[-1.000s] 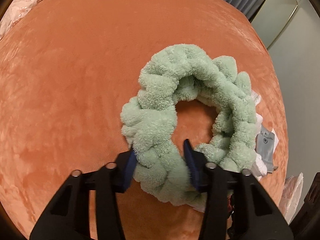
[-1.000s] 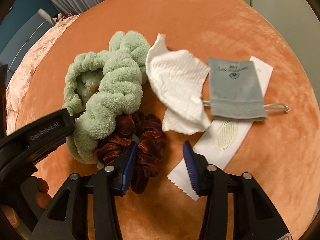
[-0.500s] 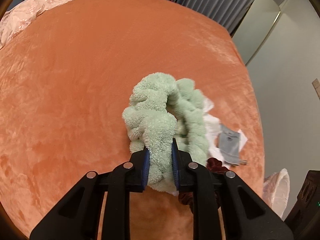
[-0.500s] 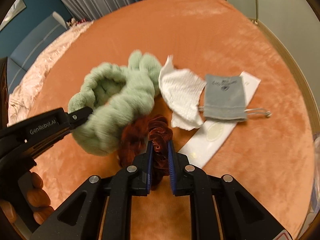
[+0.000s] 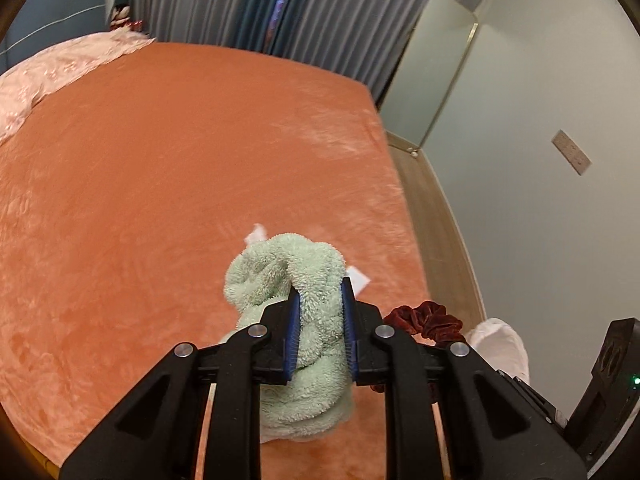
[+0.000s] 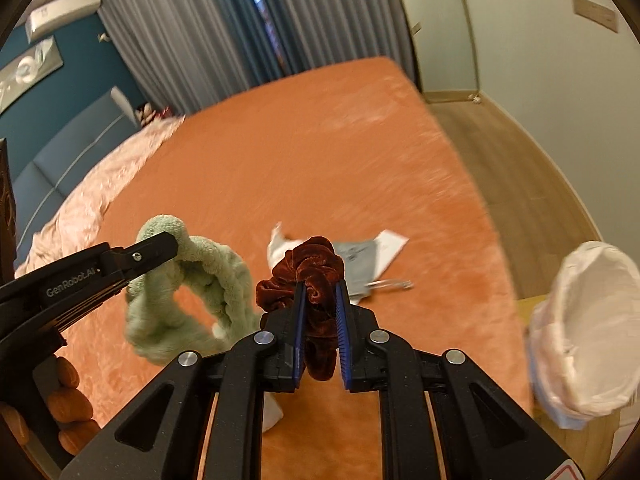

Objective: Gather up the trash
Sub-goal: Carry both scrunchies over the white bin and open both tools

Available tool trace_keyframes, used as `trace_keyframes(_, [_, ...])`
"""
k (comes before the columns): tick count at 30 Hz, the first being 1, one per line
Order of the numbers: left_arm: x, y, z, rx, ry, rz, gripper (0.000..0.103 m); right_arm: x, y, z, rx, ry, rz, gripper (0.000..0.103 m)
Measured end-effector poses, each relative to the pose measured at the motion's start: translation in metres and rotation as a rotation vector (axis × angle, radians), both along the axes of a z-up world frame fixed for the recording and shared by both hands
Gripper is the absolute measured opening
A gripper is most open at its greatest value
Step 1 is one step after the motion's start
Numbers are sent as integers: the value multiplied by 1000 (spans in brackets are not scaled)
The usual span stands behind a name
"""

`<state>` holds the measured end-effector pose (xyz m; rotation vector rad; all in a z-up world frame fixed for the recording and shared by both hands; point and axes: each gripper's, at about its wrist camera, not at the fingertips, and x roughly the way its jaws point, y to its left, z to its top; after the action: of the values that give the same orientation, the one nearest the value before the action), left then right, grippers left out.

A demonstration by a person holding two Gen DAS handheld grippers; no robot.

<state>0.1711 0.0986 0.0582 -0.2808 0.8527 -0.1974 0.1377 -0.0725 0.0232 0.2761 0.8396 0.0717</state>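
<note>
Left hand-held gripper [image 5: 319, 322]: clamped on green fluffy headband [image 5: 298, 280], blue pads pressed into the plush on both sides. Headband lifted clear of the orange bed cover [image 5: 160, 184], hanging as a loop with long axis roughly up and down, lower end drooping below the jaws; seen from the right wrist [image 6: 188, 292] as an open ring hung from the left tool, opening facing the camera.

Right hand-held gripper [image 6: 320, 316]: closed on dark red velvet scrunchie [image 6: 308, 276], held off the bed too, bunched folds rising above the pads and a tail hanging below, long axis near vertical. Same scrunchie showing in the left wrist view [image 5: 424, 318] just right of the left tool.

Left behind on the bed cover, past the scrunchie: crumpled white tissue [image 6: 280, 246], grey pouch [image 6: 358, 260] lying flat on a white paper strip [image 6: 390, 244], and a thin metal piece [image 6: 390, 283] beside the pouch, possibly a hair clip, too blurred to tell. All grouped near the bed's right edge.

White-lined bin [image 6: 584, 328] at far right, off the bed, mouth tilted toward the camera. Grey curtains [image 5: 280, 12] behind the bed, pink quilt [image 5: 48, 76] at its far left.
</note>
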Motion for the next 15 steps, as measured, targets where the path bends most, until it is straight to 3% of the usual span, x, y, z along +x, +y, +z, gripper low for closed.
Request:
trace_keyframes(7, [-18,-61,30,-34,-43,-111,18,-38,-61,29,-23,-64,-87,13])
trace_keyframes(15, [-33,-151,48,-36,-65,-271,18,-77,-134,40,-51,-91,-212,13])
